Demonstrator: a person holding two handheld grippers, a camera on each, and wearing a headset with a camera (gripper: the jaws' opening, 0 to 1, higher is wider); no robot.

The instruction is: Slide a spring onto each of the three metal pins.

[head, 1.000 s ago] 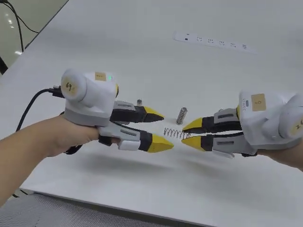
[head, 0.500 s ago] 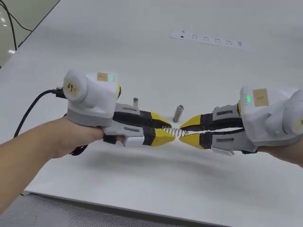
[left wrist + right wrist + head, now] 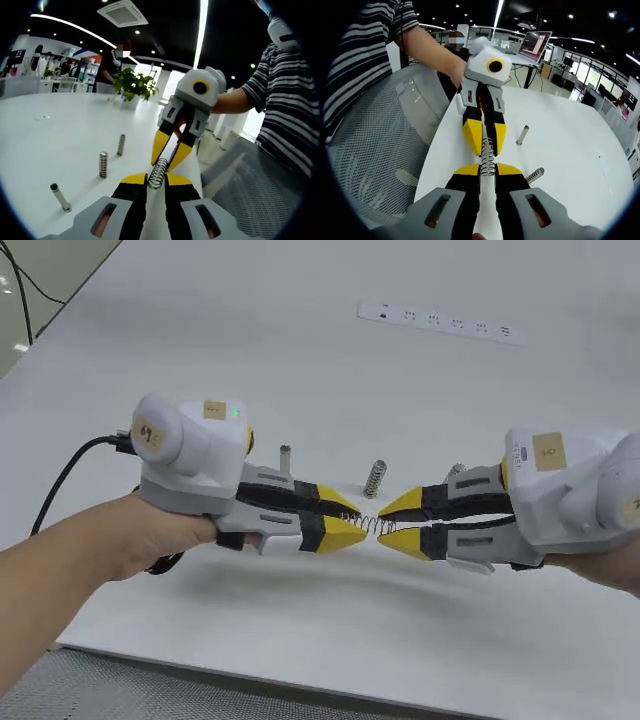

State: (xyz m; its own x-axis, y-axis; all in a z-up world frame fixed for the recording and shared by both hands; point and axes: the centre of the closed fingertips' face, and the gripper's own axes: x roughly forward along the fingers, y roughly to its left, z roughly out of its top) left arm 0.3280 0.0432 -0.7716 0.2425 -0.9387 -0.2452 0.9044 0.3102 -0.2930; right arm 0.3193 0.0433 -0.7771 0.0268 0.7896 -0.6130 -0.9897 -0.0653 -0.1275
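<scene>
Steel spring (image 3: 372,525) pinched by left gripper (image 3: 353,522) and right gripper (image 3: 389,529) | loosen one, thread squarely over pin (image 3: 285,456), ten o'clock.

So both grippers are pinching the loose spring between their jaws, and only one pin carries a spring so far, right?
Not quite: two pins carry springs, not one. The left gripper view shows a nearer sprung pin and a farther sprung pin beside the bare pin. The left gripper and right gripper do both pinch the loose spring.
</scene>
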